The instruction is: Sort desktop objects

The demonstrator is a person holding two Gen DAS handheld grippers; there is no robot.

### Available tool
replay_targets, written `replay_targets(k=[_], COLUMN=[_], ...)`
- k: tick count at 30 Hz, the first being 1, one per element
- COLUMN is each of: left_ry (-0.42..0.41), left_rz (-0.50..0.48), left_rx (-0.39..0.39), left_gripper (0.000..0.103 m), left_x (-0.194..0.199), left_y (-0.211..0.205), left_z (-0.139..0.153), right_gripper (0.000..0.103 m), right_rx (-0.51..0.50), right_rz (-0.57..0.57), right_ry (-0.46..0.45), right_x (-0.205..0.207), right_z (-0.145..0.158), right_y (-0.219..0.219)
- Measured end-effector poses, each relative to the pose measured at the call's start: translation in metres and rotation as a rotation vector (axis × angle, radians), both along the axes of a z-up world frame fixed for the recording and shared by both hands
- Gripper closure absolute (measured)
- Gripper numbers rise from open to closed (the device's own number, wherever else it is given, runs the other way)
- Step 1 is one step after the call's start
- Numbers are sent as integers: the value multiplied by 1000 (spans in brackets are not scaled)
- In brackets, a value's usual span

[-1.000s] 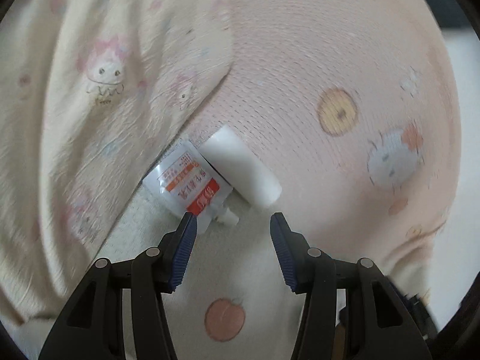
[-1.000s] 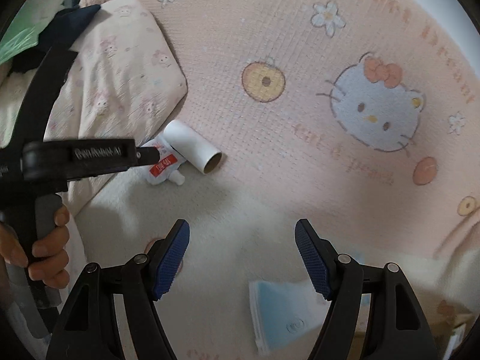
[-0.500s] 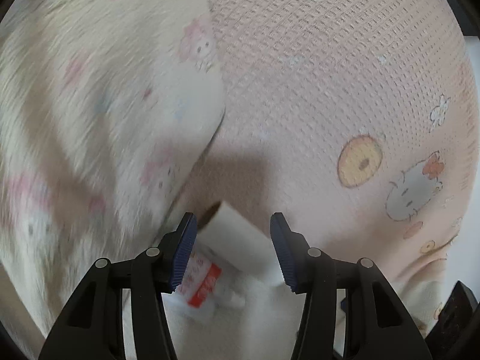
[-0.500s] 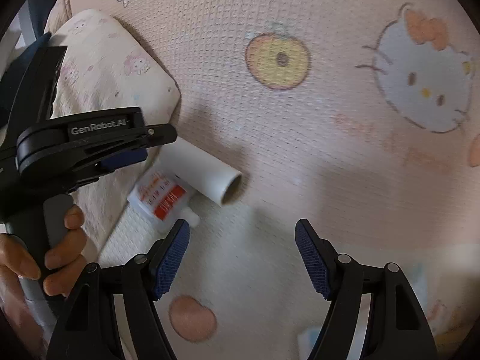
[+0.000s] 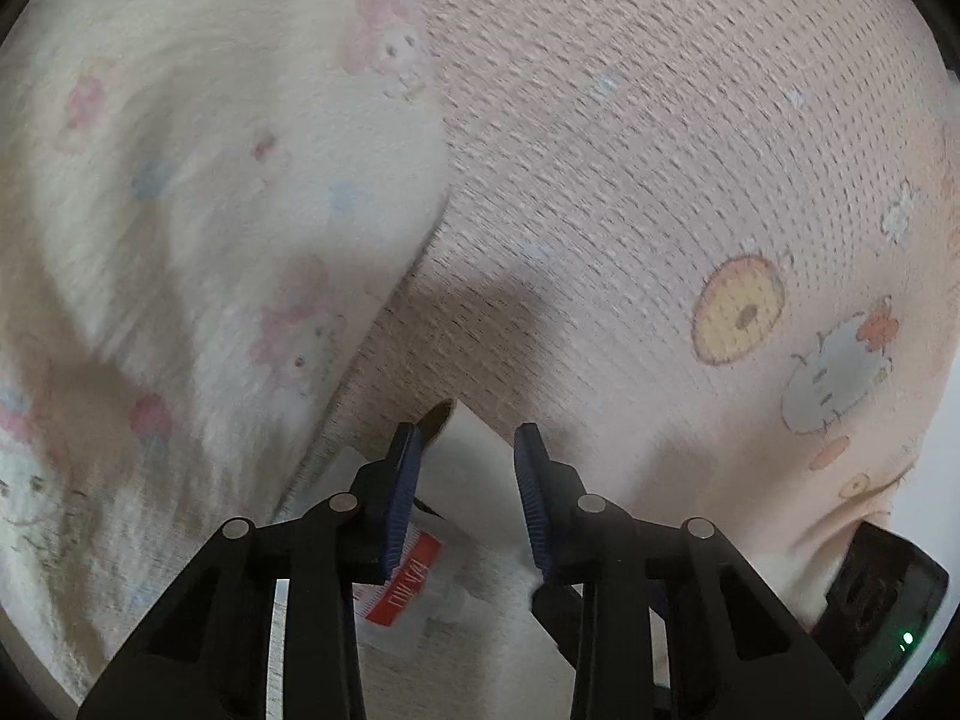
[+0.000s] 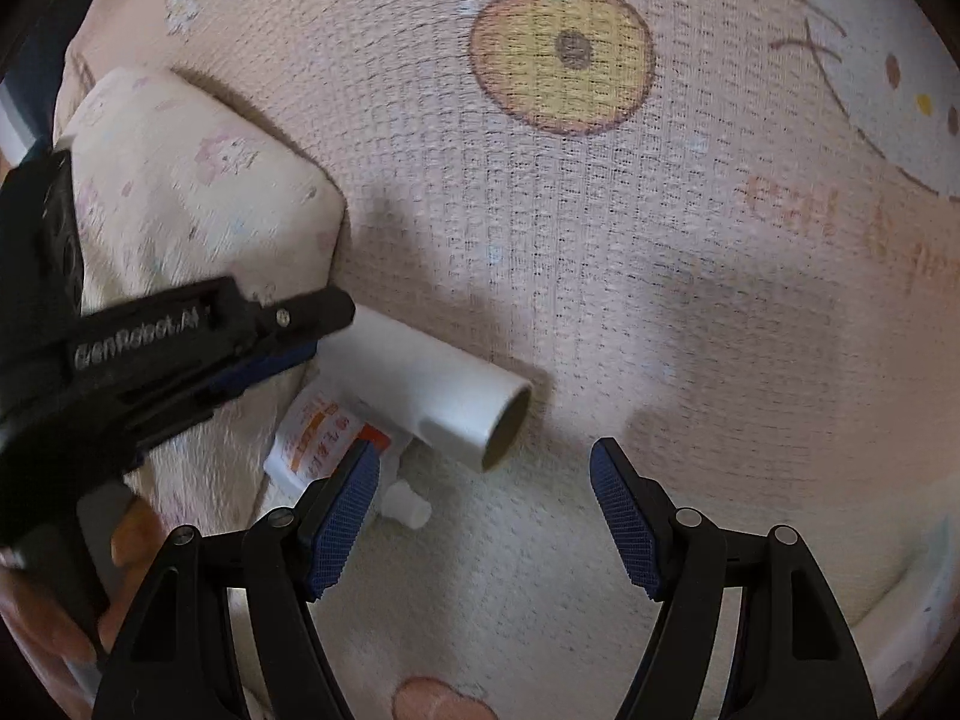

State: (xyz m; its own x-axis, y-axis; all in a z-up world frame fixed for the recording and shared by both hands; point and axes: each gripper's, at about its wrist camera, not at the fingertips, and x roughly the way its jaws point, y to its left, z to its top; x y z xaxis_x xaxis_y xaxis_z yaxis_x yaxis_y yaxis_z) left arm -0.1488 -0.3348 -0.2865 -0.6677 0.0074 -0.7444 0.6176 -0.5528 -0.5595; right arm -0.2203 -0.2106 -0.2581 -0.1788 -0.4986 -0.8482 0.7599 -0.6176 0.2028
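Note:
A white cardboard tube point(image 6: 432, 384) lies on a pink cartoon-print blanket point(image 6: 600, 240). A white pouch with red and orange label and a spout point(image 6: 324, 438) lies beside it. My left gripper point(image 5: 465, 456) straddles the tube's far end point(image 5: 474, 468), jaws narrowed close to its sides; whether they touch it I cannot tell. The pouch point(image 5: 408, 588) lies under the left finger. From the right wrist view the left gripper point(image 6: 300, 330) sits over the tube's left end. My right gripper point(image 6: 483, 468) is open and empty, just in front of the tube's open end.
A cream pillow with pink cartoon prints point(image 5: 210, 210) lies left of the tube, also in the right wrist view point(image 6: 198, 192). A person's hand point(image 6: 132, 540) holds the left gripper's handle. A dark device point(image 5: 882, 600) sits at the lower right edge.
My left gripper moved forward over the tube and its jaws narrowed around it. My right gripper moved closer to the tube and pouch, still open.

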Motion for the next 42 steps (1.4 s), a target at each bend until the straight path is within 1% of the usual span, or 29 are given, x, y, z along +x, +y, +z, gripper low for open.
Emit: replay_targets(k=[3,5,6,8,10,12,14,15,16,17,19,21,23,27,30,32,34,36,37,39,40,42], left_ry=[30,29,24,1,-22,-26,-26,-28,-45,-60,-72,-63,-51,-60,-53,-56,-40,-10,19,42,33,9], left_rz=[-42,-77,-96,-151,-205,-273,-323,-335,-349,-359,-375,-389,-397,-402,-436,-459,-476,-479,-474,-472,-485,-516], left_rx=[87,143,154,147,119,100,119,129,125,107,91,99,126,144,112,55,23,16,33,94,134,162], left_gripper=[67,67,67,67,67,67,67,67,67,67,67,67,67,67,67,67,67,67,67,67,67,67], left_x=[-7,-12,-14,-21,-28,-33,-33,-33,-31,-25,-23,-21,-18,-9,4,11,21,35,41,45,49,49], left_y=[4,6,8,17,28,40,54,58,65,74,84,88,95,111,119,136,150,151,155,161,166,172], left_z=[-7,-13,-15,-16,-14,-13,-14,-15,-16,-13,-13,-10,-10,-10,-3,5,12,20,23,21,18,15], right_gripper=[32,32,32,32,35,38,42,46,48,48,48,48,48,48,48,48,48,48,48,48,48,48], right_rx=[12,23,30,35,29,18,30,49,77,87,65,28,36,25,24,35,34,44,48,61,67,79], right_rz=[8,22,25,5,-13,-34,-46,-52,-63,-72,-66,-54,-61,-72,-76,-78,-84,-90,-96,-102,-110,-120], right_ry=[2,9,9,3,-35,-69,-79,-74,-66,-64,-74,-72,-79,-97,-79,-64,-58,-50,-51,-52,-44,-48], right_x=[0,1,2,1,0,-1,0,2,3,6,11,15,16,12,20,25,32,42,47,59,65,72], right_z=[-4,-6,-7,-9,-13,-15,-18,-19,-20,-19,-16,-10,-9,-4,3,11,15,16,15,15,14,13], right_y=[-2,0,3,11,21,32,40,43,46,51,59,67,76,94,109,120,125,134,139,151,155,165])
